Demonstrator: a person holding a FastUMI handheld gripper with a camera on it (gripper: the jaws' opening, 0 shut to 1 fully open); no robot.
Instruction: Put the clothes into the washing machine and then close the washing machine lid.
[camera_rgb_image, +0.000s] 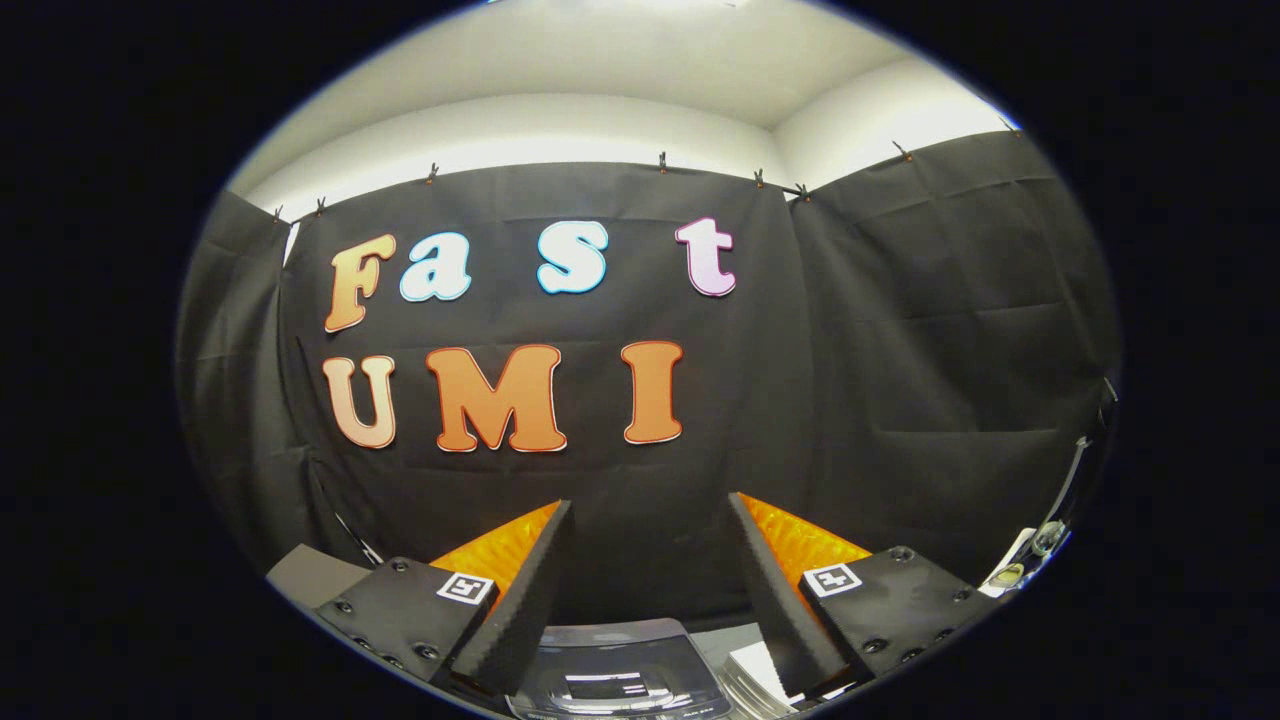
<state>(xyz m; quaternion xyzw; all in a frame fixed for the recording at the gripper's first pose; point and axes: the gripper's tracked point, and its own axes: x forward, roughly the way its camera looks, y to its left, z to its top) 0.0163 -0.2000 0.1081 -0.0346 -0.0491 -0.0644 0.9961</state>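
My gripper (650, 515) is held high and points at the booth's black cloth wall, its two fingers (530, 590) spread wide apart with nothing between them. Below and between the fingers shows the glossy dark lid of the washing machine (610, 670), seen from above with a bright reflection on it. Only a small part of the machine shows, and I cannot tell whether the lid is up or down. I cannot pick out any clothes.
The black cloth wall (900, 350) stands straight ahead and wraps round to the right. A pale wall and ceiling rise above it. Some small pale objects (1020, 565) sit low to the right of the right finger.
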